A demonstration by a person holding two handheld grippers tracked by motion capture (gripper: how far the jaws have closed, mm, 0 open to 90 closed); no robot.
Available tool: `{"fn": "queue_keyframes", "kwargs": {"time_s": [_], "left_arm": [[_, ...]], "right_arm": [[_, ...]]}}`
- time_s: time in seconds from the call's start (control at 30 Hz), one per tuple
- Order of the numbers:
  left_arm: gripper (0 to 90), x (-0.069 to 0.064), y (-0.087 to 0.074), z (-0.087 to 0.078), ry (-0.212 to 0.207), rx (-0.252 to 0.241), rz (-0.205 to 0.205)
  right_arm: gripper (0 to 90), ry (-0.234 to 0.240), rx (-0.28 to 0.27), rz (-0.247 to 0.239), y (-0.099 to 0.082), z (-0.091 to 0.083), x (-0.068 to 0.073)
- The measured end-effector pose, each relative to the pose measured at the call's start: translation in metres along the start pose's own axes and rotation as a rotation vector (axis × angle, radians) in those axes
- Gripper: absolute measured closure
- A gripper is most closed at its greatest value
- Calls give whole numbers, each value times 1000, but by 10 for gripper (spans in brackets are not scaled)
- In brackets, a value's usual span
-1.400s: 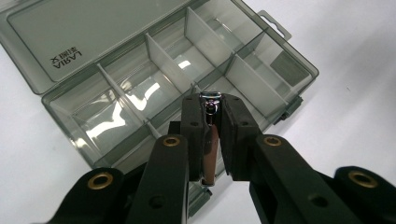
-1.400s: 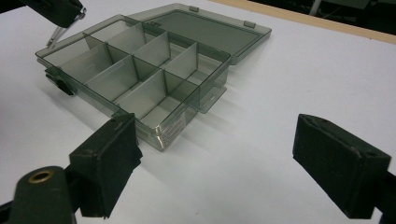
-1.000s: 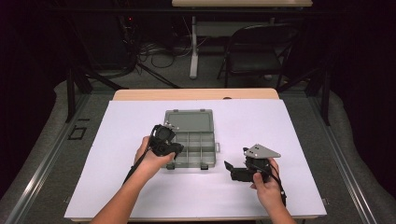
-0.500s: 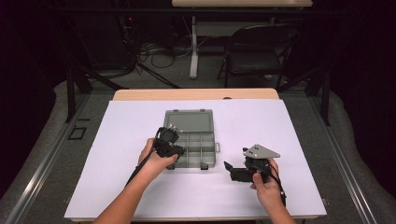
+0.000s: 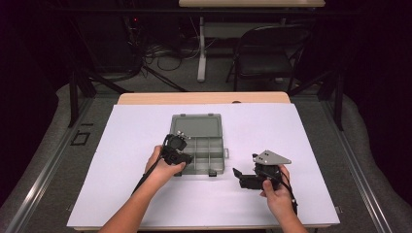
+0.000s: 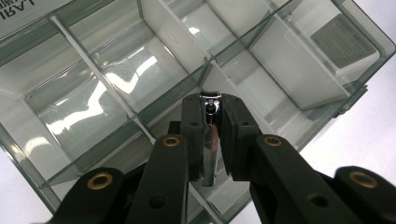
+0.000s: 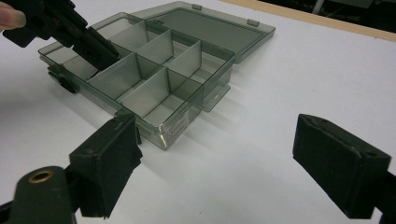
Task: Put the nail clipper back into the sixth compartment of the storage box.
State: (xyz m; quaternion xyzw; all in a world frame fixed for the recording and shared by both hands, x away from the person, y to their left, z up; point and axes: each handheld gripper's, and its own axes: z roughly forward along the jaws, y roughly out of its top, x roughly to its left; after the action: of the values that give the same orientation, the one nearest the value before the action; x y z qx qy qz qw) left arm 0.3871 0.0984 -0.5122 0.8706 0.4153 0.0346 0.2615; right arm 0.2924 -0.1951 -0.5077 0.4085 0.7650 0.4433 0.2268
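Black pads (image 6: 194, 135) of the left gripper (image 6: 211, 140) are clenched on a thin metal nail clipper (image 6: 209, 140), low in the centre of the left gripper view, just above a divider (image 6: 140, 126) of the clear organizer box (image 5: 204, 145). If released here, I think the clipper may strike this wall and fall in the wrong compartment. At the lower right of the high view, the right gripper (image 5: 245, 179) rests wide open on the white table (image 5: 301, 145), holding nothing.

A recording lab or studio, not a home: dark walls surround a wooden table (image 5: 204, 98) covered by a white sheet (image 5: 272, 131), with loose cables (image 5: 160, 56) on the grey floor, a folding chair (image 5: 265, 53) and a second desk (image 5: 250, 4) behind.
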Motion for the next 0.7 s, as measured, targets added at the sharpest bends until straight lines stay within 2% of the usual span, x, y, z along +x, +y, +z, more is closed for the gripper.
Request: {"fn": "queue_keyframes", "kwargs": {"time_s": [0.7], "left_arm": [[797,0,0,-2,-18,4,2]], "right_arm": [[141,1,8,-1,0,0,0]]}}
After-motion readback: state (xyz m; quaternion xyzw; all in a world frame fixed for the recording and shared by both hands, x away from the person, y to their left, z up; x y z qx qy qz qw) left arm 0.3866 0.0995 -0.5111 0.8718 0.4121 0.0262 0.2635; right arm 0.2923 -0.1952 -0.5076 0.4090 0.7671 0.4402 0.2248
